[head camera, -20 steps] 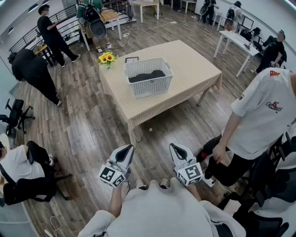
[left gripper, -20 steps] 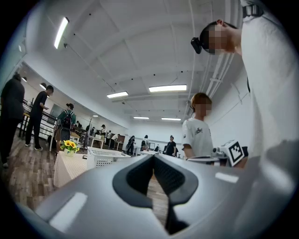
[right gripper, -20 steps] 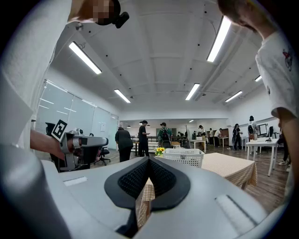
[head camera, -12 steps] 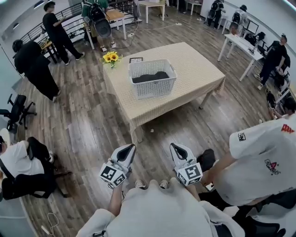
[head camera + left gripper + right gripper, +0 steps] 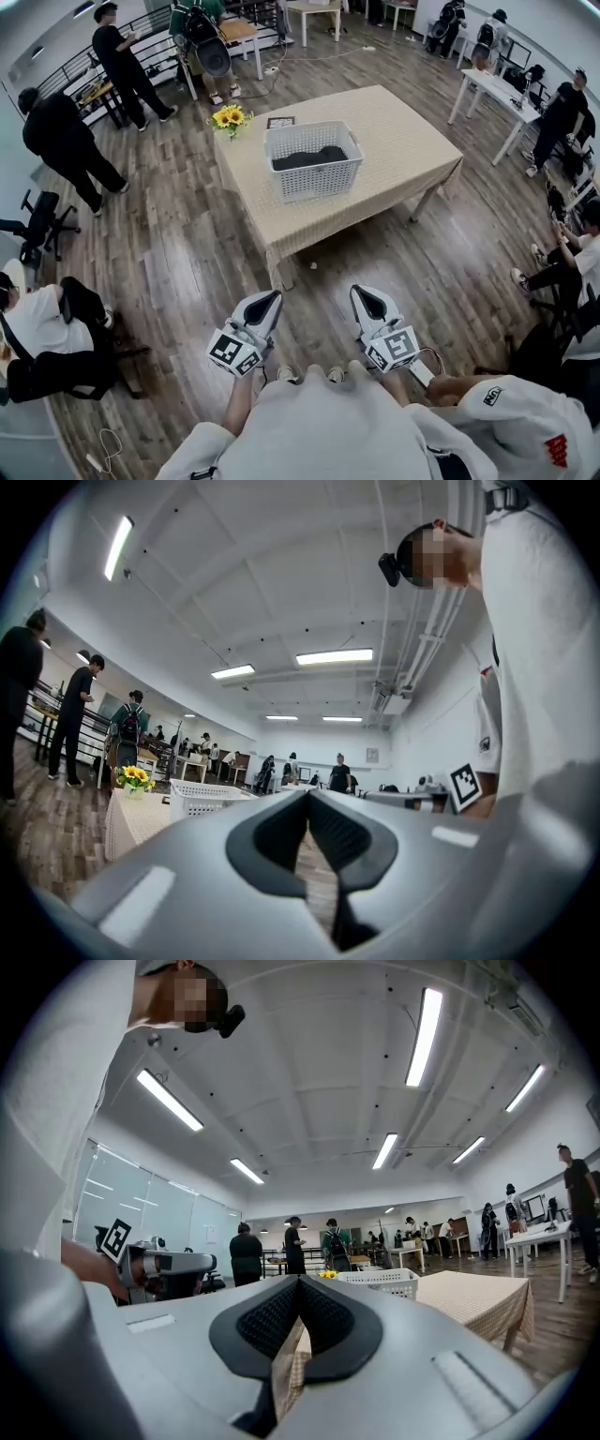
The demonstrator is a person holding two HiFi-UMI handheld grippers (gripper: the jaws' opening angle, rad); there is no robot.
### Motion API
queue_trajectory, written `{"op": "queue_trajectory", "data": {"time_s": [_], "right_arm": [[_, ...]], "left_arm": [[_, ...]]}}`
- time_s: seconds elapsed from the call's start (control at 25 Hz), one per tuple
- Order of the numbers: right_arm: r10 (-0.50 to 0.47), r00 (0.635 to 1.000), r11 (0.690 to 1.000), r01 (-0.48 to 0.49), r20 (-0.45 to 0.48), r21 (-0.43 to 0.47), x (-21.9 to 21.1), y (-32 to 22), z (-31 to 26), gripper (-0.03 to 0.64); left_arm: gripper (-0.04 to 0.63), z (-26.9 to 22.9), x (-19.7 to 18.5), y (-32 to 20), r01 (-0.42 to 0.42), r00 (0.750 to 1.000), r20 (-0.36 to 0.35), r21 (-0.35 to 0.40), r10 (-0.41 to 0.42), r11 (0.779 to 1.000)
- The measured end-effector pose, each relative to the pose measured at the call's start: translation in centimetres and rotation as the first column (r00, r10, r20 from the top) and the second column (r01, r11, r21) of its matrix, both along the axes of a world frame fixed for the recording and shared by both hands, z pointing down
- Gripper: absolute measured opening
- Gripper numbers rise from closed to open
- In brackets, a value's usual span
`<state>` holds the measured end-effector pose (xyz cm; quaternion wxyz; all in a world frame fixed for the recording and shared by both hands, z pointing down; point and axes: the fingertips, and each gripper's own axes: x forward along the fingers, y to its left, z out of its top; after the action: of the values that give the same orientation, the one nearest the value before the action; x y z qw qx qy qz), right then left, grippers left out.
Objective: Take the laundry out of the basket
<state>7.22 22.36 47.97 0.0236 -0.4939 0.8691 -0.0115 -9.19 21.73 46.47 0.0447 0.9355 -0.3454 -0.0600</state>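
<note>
A white slatted laundry basket (image 5: 314,161) stands on the table with the beige checked cloth (image 5: 403,141), holding dark laundry (image 5: 307,157). Both grippers hover close to my body over the wooden floor, well short of the table. My left gripper (image 5: 273,295) is shut with nothing in it, its tips meeting (image 5: 307,793); the basket (image 5: 201,799) shows far off to its left. My right gripper (image 5: 355,291) is also shut and empty (image 5: 300,1280), with the basket (image 5: 380,1282) and table (image 5: 473,1299) ahead to its right.
A vase of sunflowers (image 5: 230,117) and a small dark card (image 5: 280,122) sit at the table's far corner. Several people stand or sit around the room; a person in a white shirt (image 5: 511,422) crouches at my right. An office chair (image 5: 33,220) is at the left.
The person in the white shirt at my right has dropped from standing to low at the bottom right corner. The head view has tilted slightly; both grippers stay where they were, still shut.
</note>
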Motion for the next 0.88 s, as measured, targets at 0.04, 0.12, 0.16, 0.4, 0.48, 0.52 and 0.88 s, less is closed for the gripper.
{"op": "queue_trajectory", "data": {"time_s": [0.04, 0.12, 0.16, 0.4, 0.48, 0.52, 0.88], "right_arm": [[0.0, 1.0, 1.0, 0.0, 0.001, 0.005, 0.2, -0.2, -0.1, -0.002], [0.003, 1.0, 1.0, -0.003, 0.002, 0.006, 0.7, -0.7, -0.1, -0.002], [0.006, 1.0, 1.0, -0.006, 0.004, 0.003, 0.9, -0.9, 0.0, -0.002], [0.008, 1.0, 1.0, -0.008, 0.01, -0.022, 2.5, -1.7, 1.3, -0.002], [0.005, 1.0, 1.0, -0.005, 0.009, -0.024, 3.2, -1.9, 1.4, -0.002], [0.002, 1.0, 1.0, -0.001, 0.009, -0.025, 3.6, -2.0, 1.3, -0.002], [-0.048, 0.999, 0.998, 0.049, 0.02, -0.044, 7.2, -1.9, 2.2, -0.002]], "left_arm": [[0.011, 0.0, 0.3, 0.0, 0.0, 1.0, 0.0, 0.001, 0.0, 1.0], [0.011, -0.1, 0.8, -0.2, 0.002, 1.0, -0.002, 0.0, -0.002, 1.0], [0.011, -0.1, 1.0, -0.3, 0.003, 1.0, -0.003, -0.002, -0.003, 1.0], [0.011, 0.3, 2.8, -1.5, -0.015, 1.0, 0.021, -0.017, 0.015, 1.0], [0.011, 0.1, 3.6, -2.1, -0.022, 0.999, 0.033, -0.01, 0.023, 1.0], [0.011, -0.2, 4.1, -2.4, -0.022, 0.999, 0.035, -0.002, 0.022, 1.0], [0.011, -0.6, 7.1, -2.6, 0.032, 0.999, 0.035, 0.008, -0.032, 0.999]]}}
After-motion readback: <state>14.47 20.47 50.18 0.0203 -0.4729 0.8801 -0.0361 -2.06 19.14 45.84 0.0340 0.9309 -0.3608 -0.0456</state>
